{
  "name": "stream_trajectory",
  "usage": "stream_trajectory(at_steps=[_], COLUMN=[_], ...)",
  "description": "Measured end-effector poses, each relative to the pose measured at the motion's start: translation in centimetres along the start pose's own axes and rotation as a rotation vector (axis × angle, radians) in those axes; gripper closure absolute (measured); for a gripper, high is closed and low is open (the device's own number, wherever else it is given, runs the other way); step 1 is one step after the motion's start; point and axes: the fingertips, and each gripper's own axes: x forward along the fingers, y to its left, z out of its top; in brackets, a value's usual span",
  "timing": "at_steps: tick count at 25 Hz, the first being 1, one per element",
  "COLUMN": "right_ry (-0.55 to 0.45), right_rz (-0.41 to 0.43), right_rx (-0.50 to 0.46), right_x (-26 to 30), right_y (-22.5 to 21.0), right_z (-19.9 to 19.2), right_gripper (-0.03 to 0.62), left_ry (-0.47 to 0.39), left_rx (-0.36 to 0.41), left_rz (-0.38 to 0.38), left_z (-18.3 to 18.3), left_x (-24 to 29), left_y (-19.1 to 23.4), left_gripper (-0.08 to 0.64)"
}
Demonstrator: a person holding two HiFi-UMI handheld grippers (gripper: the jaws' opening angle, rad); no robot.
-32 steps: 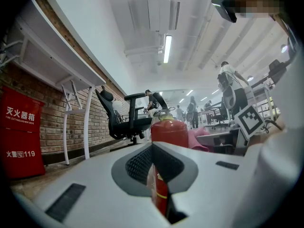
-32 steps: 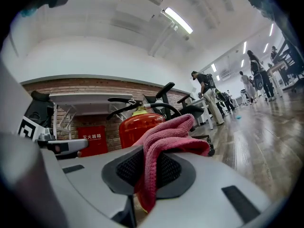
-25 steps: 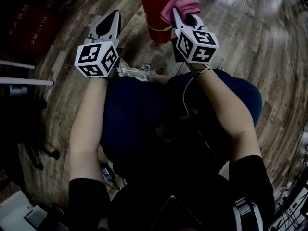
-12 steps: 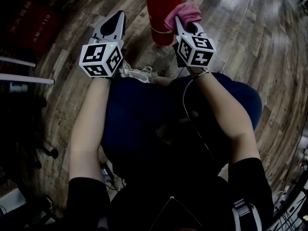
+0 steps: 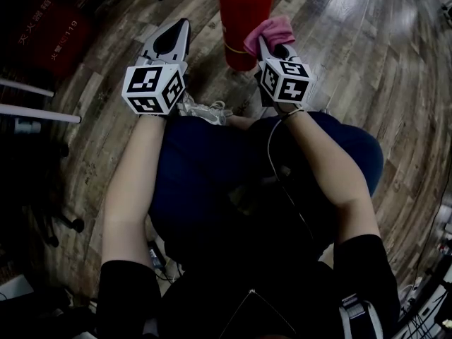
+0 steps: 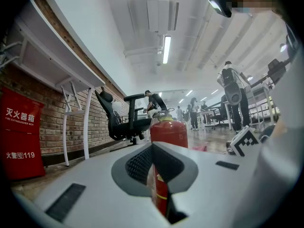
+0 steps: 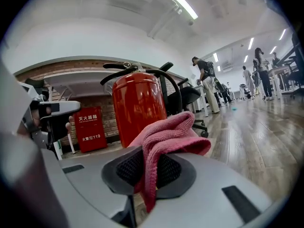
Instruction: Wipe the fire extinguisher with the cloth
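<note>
Two tools: left gripper (image 5: 181,25) is closed on nothing; cloth (image 5: 272,30) is pinched in right gripper (image 5: 263,42).
Wiping: cloth is held just beside the extinguisher (image 5: 244,13); most is likely left.

fire extinguisher (image 5: 244,16): 1, red
cloth (image 5: 271,31): 1, pink
grippers: 2, left gripper (image 5: 182,25) and right gripper (image 5: 263,44)
marker cubes (image 5: 154,88): 2, one per gripper
forearms (image 5: 131,182): 2, bare, black sleeves above
shoe (image 5: 201,106): 1 showing, light-coloured
red fire box (image 5: 44,37): 1, by the brick wall
office chair (image 6: 122,120): 1 black one near the extinguisher; more further back, count unclear
white desk (image 6: 66,70): 1 along the brick wall
background people (image 6: 232,91): at least 3 standing, far ones too small to count
ceiling light strips (image 6: 166,49): 1 long one close, several small ones far off
</note>
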Motion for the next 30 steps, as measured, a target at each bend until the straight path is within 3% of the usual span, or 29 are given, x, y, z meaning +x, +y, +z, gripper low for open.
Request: stream_trajectory(at_steps=[30], right_ry=[0.194], right_rz=[-0.056], right_rx=[0.011], right_x=[1.8], right_y=[-1.9], right_z=[-6.6], right_gripper=[0.529], left_ry=[-0.009], left_rx=[-0.008], left_rz=[-0.002], left_z=[0.3], left_x=[0.0], left_y=[0.1], left_gripper=[0.546])
